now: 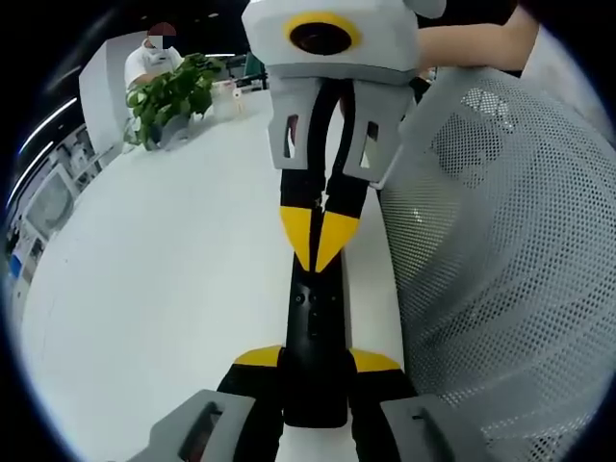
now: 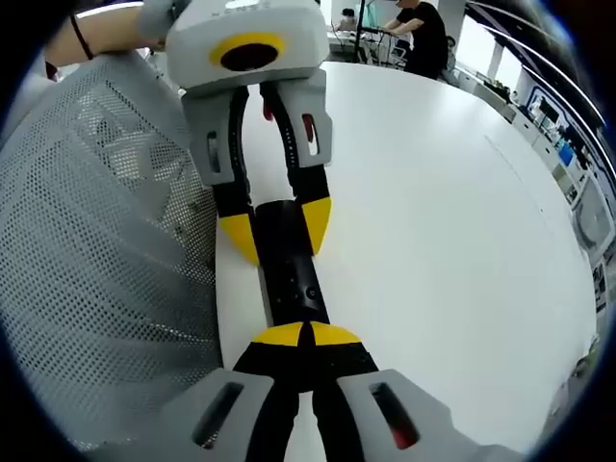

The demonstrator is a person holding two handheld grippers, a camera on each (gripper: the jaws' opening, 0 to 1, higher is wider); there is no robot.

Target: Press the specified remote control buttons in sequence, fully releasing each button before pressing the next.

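- Holding the remote [image 1: 314,337] by its near end, the left gripper [image 1: 316,364] has its yellow-tipped jaws clamped on either side of the black body, low centre of the left gripper view.
- Coming in from the top of that view, the right gripper [image 1: 319,241] has its jaws pinched together into one point, which seems to touch the remote's upper face near a small button.
- Mirrored in the right gripper view: the right gripper [image 2: 306,334] sits low centre with tips together over the remote [image 2: 289,265], the left gripper [image 2: 276,231] grasping it from above.
- Lying along the edge of the white table [image 1: 173,289], the remote runs beside a mesh chair back [image 1: 500,250].
- Risks, as I judge them: the point slides off the small button onto a neighbour; pressing hard tips the remote in the left jaws; a lift too slight leaves the button half-pressed.
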